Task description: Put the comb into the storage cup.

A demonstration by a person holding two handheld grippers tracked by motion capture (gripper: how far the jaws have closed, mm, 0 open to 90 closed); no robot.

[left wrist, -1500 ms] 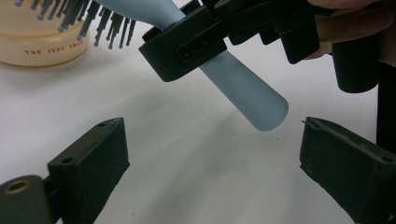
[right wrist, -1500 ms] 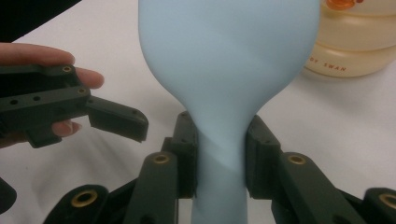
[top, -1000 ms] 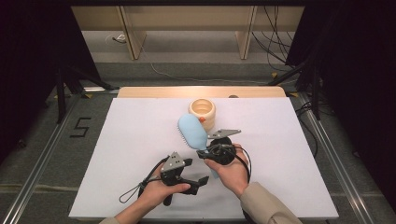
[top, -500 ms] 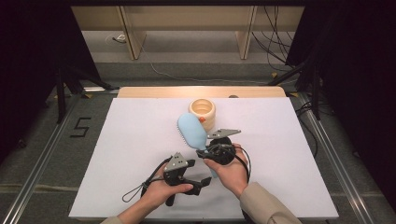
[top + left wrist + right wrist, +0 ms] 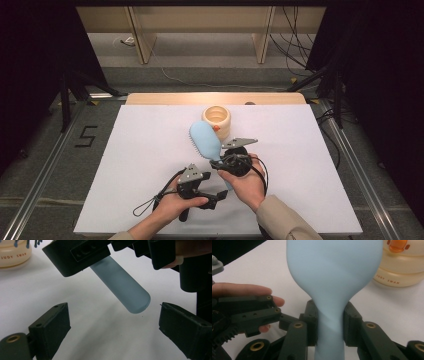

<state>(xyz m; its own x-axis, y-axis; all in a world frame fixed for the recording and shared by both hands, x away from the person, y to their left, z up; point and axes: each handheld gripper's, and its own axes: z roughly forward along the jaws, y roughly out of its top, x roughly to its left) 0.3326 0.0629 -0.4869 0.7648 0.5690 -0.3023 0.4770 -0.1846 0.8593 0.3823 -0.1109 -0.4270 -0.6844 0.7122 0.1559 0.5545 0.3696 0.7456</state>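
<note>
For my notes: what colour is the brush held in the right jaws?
Pale blue plastic hairbrush; clearest in the right gripper view.

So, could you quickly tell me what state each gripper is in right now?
Left gripper: open, jaws either side of the brush handle's end, not touching it.
Right gripper: closed on the blue brush at its handle.

This looks like a lab: a white counter (image 5: 125,165) between metal rails (image 5: 45,175), black curtains (image 5: 30,75) (very dark), and loose cables (image 5: 295,30) on the floor.
</note>
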